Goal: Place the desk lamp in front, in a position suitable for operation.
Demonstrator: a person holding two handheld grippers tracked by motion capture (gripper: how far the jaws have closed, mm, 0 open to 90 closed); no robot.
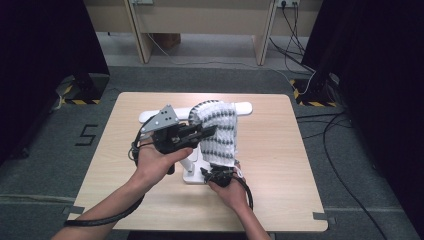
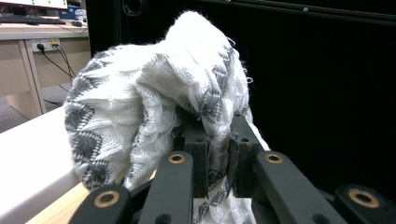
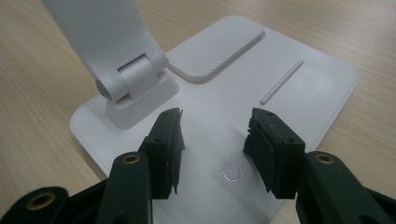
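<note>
Pulling with your left gripper [image 1: 207,132], clamped on the knitted cloth [image 1: 220,132] draped over the white lamp [image 1: 192,176], could tip it. Left gripper view: jaws pinch cloth [image 2: 154,93]. Right gripper view: your right gripper [image 3: 212,135] hangs half-open, empty, above the lamp base [image 3: 299,88].

Looking like a lab recording station, not a home. Small wooden table [image 1: 150,210] is sitting on grey carpet, black curtains [image 1: 45,40] hanging on both sides. Hazard-striped stand feet [image 1: 310,97] and loose cables [image 1: 340,150] are lying on the floor, a number five [image 1: 87,135] is taped beside the table. Desk [image 1: 200,20] with wall sockets is standing behind.
</note>
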